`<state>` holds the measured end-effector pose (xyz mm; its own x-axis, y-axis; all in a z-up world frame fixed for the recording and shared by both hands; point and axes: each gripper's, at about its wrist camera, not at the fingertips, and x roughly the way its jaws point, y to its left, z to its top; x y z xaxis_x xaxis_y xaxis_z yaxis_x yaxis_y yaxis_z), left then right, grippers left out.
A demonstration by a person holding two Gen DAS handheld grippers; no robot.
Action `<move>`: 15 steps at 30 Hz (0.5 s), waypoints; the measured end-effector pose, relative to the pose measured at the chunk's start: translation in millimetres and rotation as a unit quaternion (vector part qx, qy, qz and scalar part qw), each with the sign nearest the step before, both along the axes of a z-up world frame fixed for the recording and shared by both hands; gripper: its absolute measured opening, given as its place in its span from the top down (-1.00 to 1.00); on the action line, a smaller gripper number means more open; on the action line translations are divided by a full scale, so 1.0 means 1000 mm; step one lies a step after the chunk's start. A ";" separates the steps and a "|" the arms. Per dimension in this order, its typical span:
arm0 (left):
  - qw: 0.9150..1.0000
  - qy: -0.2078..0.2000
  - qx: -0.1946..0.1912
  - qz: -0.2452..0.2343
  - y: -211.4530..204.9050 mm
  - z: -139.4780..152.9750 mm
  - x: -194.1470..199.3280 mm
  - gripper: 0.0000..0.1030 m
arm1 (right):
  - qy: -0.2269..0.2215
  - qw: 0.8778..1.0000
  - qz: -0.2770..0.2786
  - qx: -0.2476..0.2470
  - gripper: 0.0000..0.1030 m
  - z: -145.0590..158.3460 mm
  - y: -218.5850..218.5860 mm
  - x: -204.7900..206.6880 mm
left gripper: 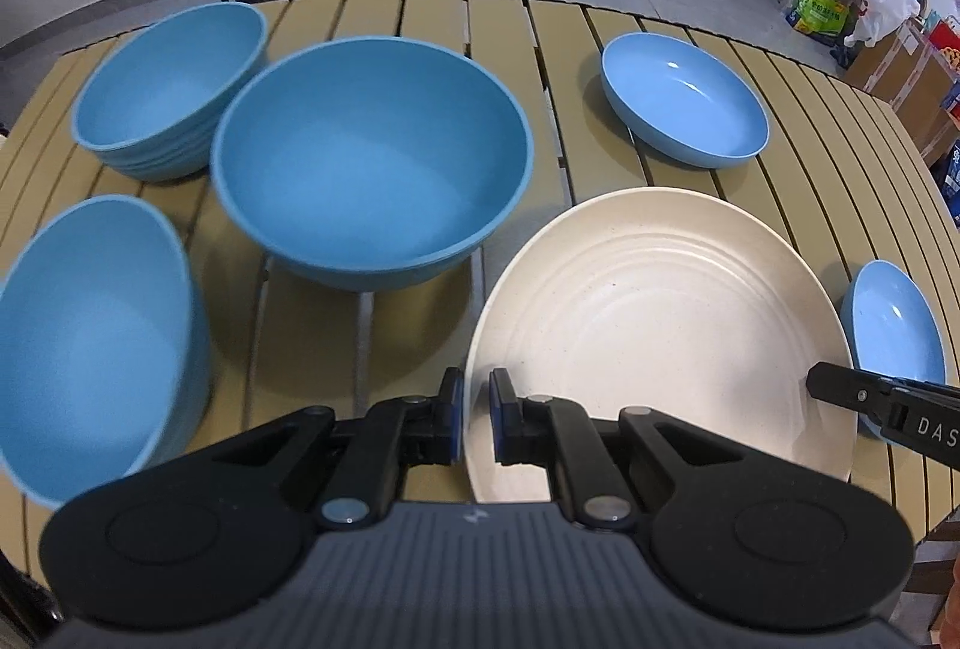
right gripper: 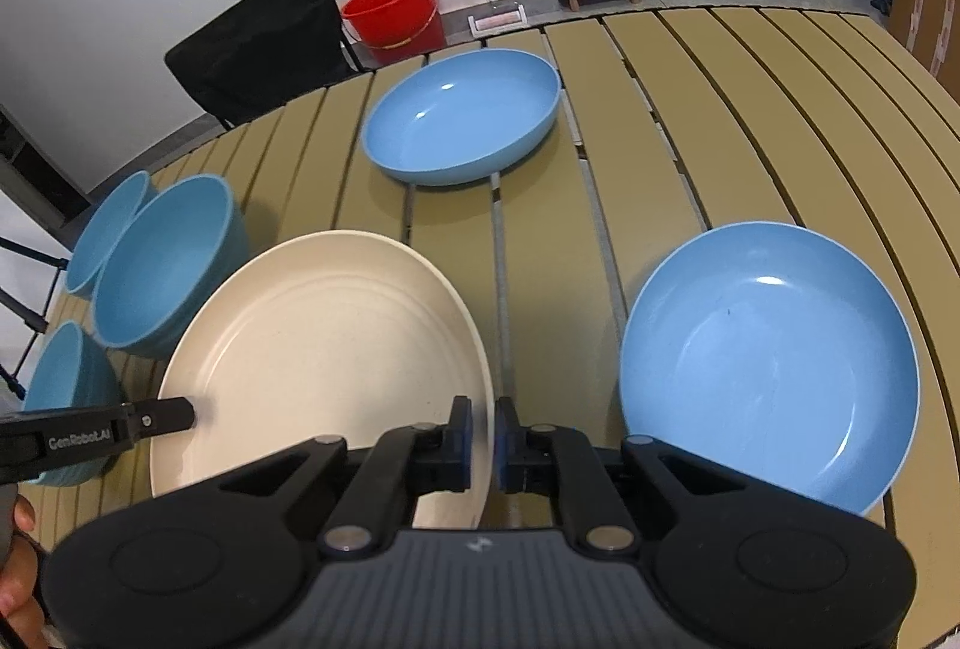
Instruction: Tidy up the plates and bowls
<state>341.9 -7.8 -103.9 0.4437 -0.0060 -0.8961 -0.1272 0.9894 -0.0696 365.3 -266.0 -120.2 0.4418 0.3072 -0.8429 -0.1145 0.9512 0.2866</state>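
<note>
A cream plate (left gripper: 660,313) lies on the slatted table, also in the right wrist view (right gripper: 324,349). My left gripper (left gripper: 477,409) is shut on its left rim. My right gripper (right gripper: 483,439) is shut on its right rim and shows at the plate's far side in the left wrist view (left gripper: 840,385). A large blue bowl (left gripper: 372,157) stands left of the plate, with a stack of blue bowls (left gripper: 168,85) behind it and another blue bowl (left gripper: 90,343) at near left. Two blue plates sit at the back (right gripper: 462,115) and at right (right gripper: 768,361).
The tan slatted table (right gripper: 750,121) has bare slats at the right rear. A black chair (right gripper: 258,37) and a red bucket (right gripper: 396,13) stand behind the table. Boxes and bags (left gripper: 864,7) crowd the floor at far right.
</note>
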 end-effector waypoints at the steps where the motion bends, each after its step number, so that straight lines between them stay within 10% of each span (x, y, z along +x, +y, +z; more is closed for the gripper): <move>1: 1.000 -0.001 0.000 0.001 0.002 0.002 -0.003 0.81 | -0.002 1.000 0.001 0.001 0.86 0.003 0.002 -0.003; 15: 1.000 -0.008 0.005 0.025 0.033 0.011 -0.050 0.81 | -0.006 1.000 0.021 0.013 0.86 0.014 0.028 -0.042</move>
